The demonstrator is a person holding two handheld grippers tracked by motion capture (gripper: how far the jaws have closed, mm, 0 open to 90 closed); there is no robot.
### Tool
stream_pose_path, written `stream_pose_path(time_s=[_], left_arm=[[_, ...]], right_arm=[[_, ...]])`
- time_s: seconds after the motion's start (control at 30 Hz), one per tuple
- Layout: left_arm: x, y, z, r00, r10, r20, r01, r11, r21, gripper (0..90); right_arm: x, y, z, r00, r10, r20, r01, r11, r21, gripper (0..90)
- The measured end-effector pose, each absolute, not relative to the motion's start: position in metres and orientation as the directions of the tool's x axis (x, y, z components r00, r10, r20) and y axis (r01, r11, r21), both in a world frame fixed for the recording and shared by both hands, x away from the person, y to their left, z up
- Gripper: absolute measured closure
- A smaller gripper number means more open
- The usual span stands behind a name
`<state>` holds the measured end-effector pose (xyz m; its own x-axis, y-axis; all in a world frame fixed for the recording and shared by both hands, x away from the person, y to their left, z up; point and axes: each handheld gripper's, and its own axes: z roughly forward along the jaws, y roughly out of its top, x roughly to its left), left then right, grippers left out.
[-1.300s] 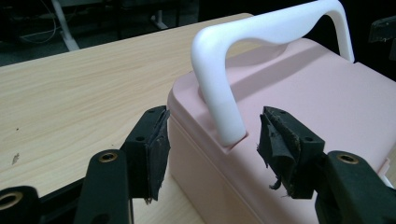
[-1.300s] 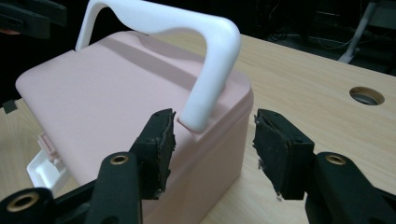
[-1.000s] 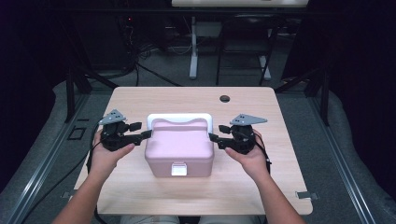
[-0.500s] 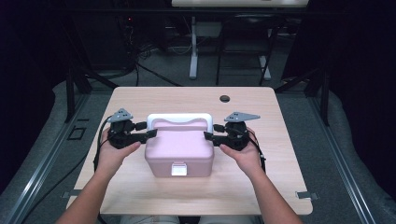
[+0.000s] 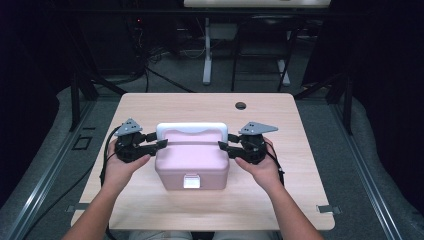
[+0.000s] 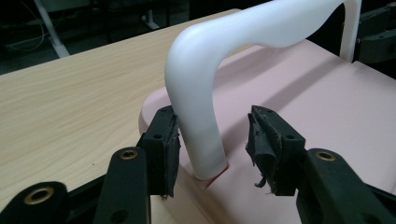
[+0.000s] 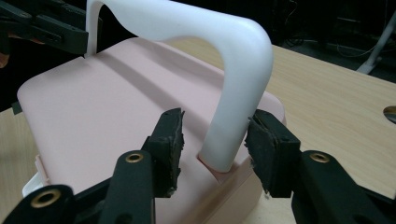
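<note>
A pink box [image 5: 192, 162] with a white arched handle [image 5: 192, 126] stands mid-table. My left gripper [image 5: 161, 145] is at the handle's left end. In the left gripper view its jaws straddle the handle's leg [image 6: 196, 93]: one pad is against the leg, the other stands apart. My right gripper [image 5: 223, 146] is at the right end. In the right gripper view the handle's leg [image 7: 233, 107] stands between the pads, with a gap on one side. Both pairs of jaws have just been closing around the legs.
The wooden table [image 5: 300, 200] has a round hole [image 5: 240, 105] near its far edge. A white latch [image 5: 191, 181] sits on the box's front face. Beyond the table lie a dark floor, cables and another table's legs.
Both grippers have moved inward to the box, so that their jaws now straddle the handle's two ends. The jaws have narrowed. The box has not moved.
</note>
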<state>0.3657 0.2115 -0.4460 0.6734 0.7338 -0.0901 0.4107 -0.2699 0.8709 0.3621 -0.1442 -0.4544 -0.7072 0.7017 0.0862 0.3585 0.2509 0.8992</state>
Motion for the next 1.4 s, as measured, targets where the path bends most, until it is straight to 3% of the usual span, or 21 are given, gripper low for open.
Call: stream_pose_path(time_s=[0.77,1.0,1.4], left_arm=[[0.364,0.213,-0.457,0.666,0.741,-0.086,0.399,-0.257,0.880,65.3],[0.362,0.214,-0.457,0.664,0.743,-0.085,0.397,-0.254,0.882,71.0],[0.356,0.215,-0.455,0.663,0.743,-0.092,0.405,-0.254,0.878,73.3]], right_arm=[[0.361,-0.146,-0.464,-0.704,0.703,0.103,0.351,0.218,0.911,65.3],[0.361,-0.149,-0.466,-0.703,0.700,0.128,0.362,0.197,0.911,72.9],[0.356,-0.150,-0.464,-0.711,0.692,0.123,0.364,0.212,0.907,73.8]])
